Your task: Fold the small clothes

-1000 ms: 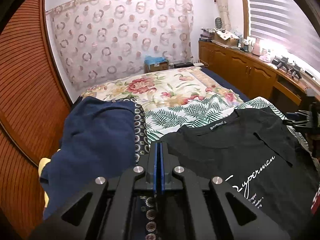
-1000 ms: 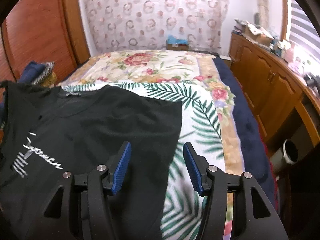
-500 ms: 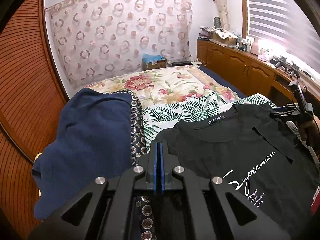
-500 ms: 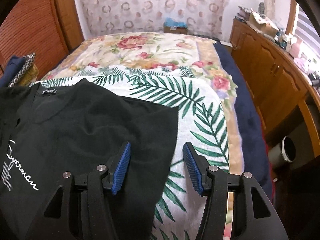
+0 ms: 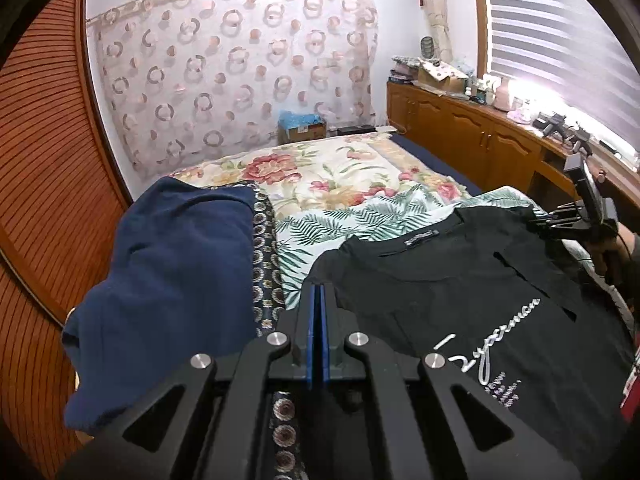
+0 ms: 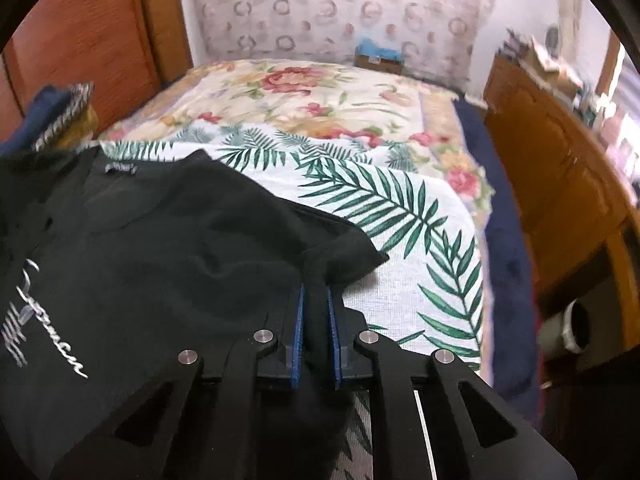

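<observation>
A black T-shirt [image 5: 460,292] with white script lettering lies spread on the palm-leaf sheet on the bed; it also shows in the right wrist view [image 6: 168,264]. My left gripper [image 5: 319,292] is shut at the shirt's left sleeve edge; whether cloth sits between its pads is hidden. My right gripper [image 6: 316,300] is shut on the shirt's right sleeve, with black cloth bunched between the blue pads. The right gripper also shows at the far right of the left wrist view [image 5: 576,220].
A dark blue garment [image 5: 168,280] lies over a ring-patterned cloth [image 5: 264,264] left of the shirt. The floral bedspread [image 5: 320,176] stretches behind. Wooden cabinets [image 5: 472,136] run along the right; a slatted wooden wall [image 5: 44,176] stands left. A pale bin [image 6: 568,328] stands beside the bed.
My right gripper has closed from open onto the shirt's right sleeve and moved forward. The left gripper stays shut and has shifted slightly.
</observation>
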`<state>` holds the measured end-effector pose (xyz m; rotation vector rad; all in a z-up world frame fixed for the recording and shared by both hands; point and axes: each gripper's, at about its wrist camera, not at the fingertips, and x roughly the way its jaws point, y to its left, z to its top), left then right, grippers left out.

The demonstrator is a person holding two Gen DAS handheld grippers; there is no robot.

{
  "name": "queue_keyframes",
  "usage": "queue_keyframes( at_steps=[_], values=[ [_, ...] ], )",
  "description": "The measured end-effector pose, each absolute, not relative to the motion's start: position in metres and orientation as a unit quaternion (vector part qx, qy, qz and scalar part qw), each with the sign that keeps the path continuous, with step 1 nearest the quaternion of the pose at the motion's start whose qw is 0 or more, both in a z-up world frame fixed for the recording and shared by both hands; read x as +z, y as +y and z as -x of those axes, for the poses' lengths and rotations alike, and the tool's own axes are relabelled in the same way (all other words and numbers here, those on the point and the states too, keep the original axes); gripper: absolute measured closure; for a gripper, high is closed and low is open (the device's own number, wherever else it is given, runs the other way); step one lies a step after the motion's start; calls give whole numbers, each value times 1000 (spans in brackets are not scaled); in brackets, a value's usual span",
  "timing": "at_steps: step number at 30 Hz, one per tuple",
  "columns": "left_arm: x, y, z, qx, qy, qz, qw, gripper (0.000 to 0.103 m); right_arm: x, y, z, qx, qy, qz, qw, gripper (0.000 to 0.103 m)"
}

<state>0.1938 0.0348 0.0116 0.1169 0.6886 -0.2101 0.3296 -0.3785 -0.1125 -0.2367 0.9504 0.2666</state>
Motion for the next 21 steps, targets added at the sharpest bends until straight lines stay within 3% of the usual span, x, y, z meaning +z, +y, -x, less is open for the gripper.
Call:
queue_keyframes(
  at_steps=[11,21],
  values=[
    [36,49,-86,-111,248,-10,962,103,-50,-362,-245,161,337,84,924,99],
    [26,74,-17,-96,244,-2,965,103,-31,-381,-129,185,301,64,933,99]
  ],
)
